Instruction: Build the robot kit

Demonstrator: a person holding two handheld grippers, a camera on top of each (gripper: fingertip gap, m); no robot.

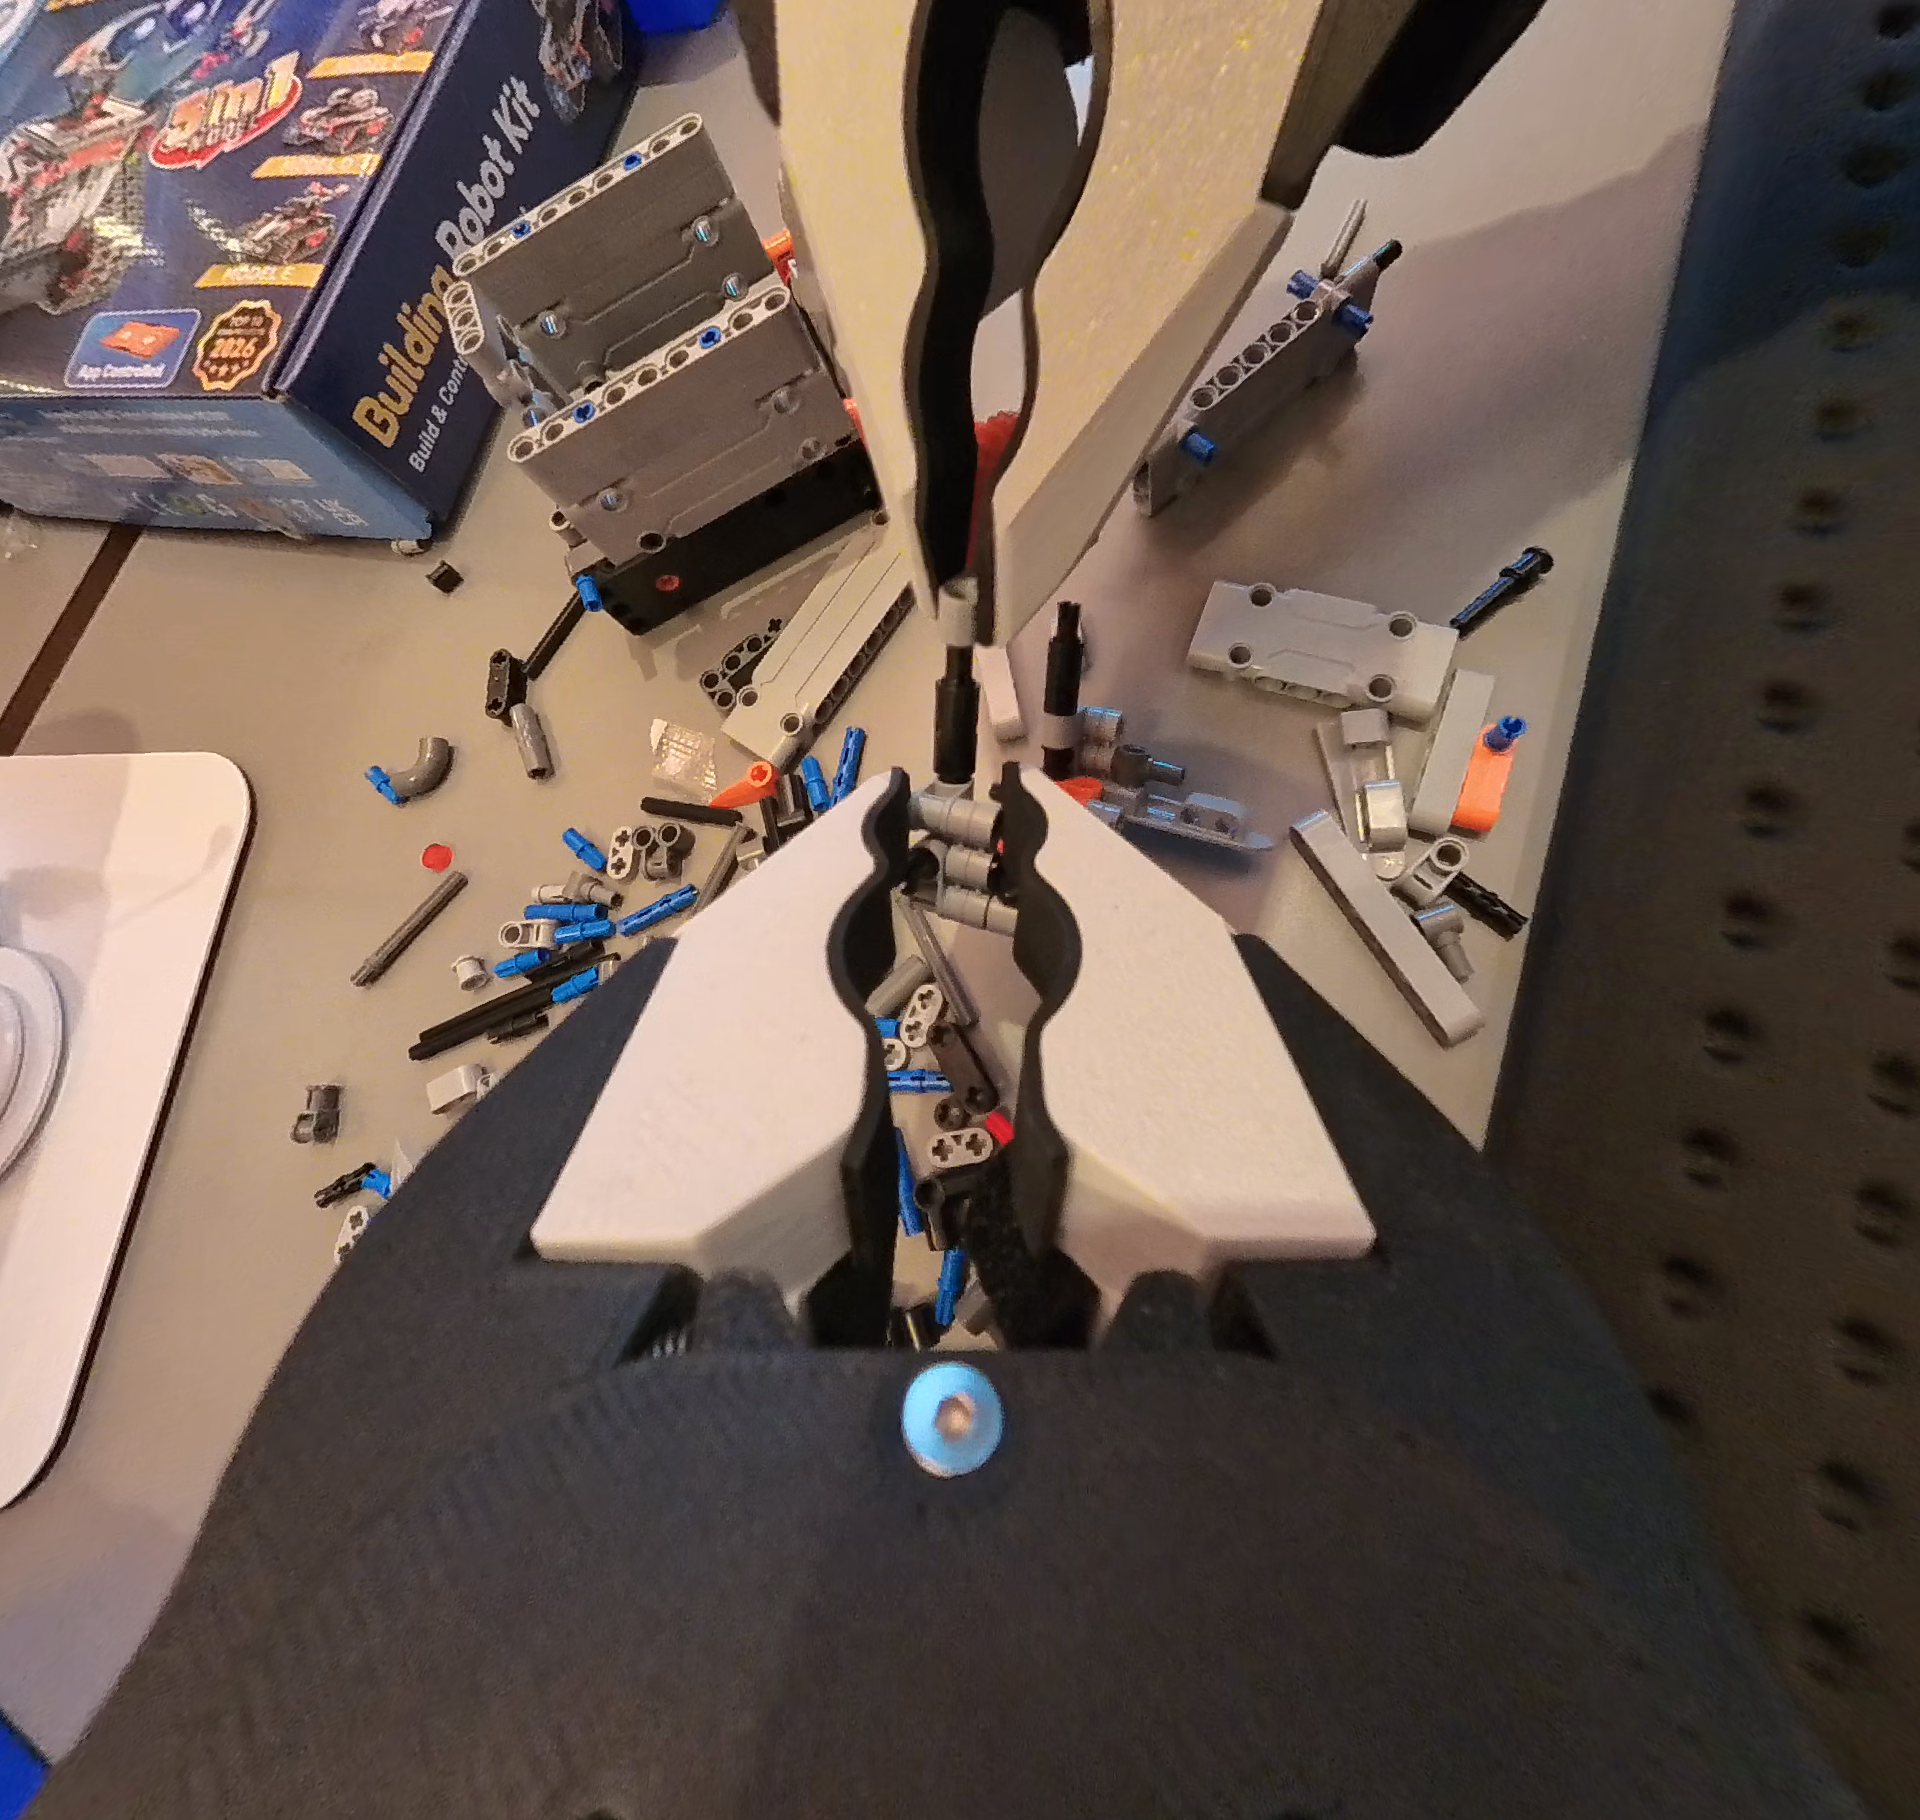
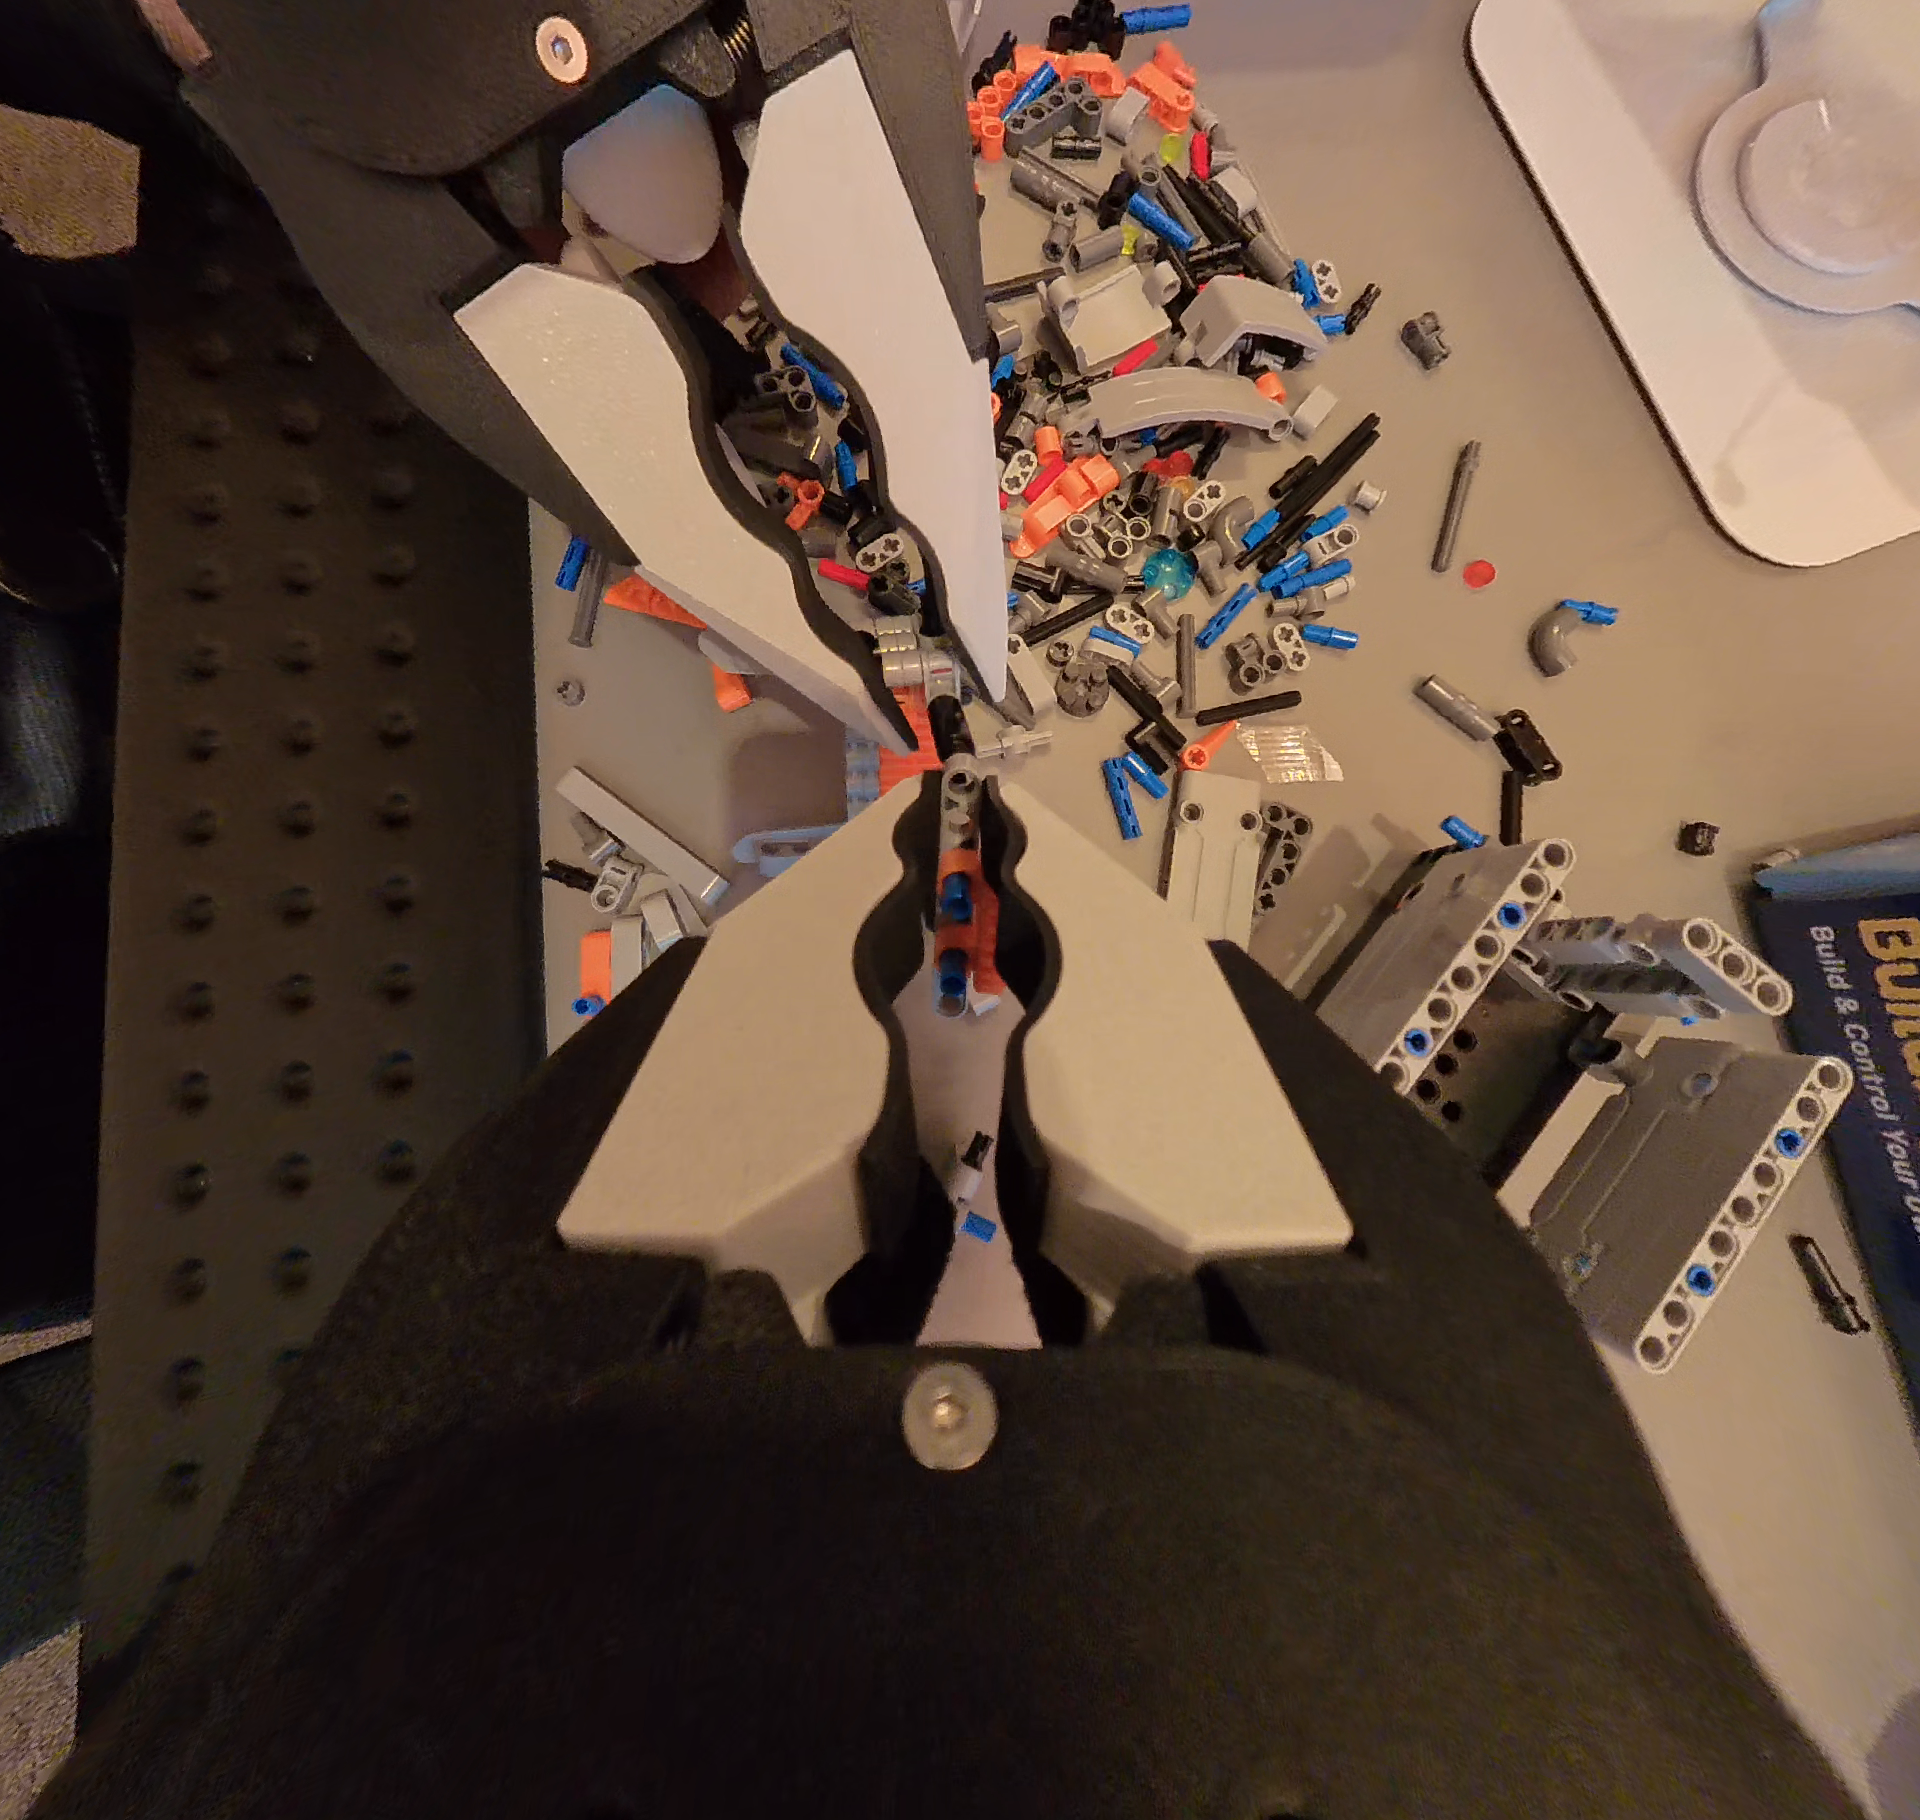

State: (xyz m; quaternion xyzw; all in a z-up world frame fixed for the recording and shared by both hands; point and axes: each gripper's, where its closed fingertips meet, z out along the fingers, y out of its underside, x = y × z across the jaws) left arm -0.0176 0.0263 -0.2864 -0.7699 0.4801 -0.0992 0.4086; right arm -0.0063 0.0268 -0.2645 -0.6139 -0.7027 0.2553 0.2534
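Cluttering grey table [image 2: 1455,690]: building pieces [image 2: 1143,482]

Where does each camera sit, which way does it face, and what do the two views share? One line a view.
Left wrist view: sits on the left gripper, facing down along its fingers at the grey table; the right gripper enters from above.
Right wrist view: sits on the right gripper, facing the opposite way; the left gripper enters from upper left.
Shared: the black pin between both tips, loose parts, blue box.
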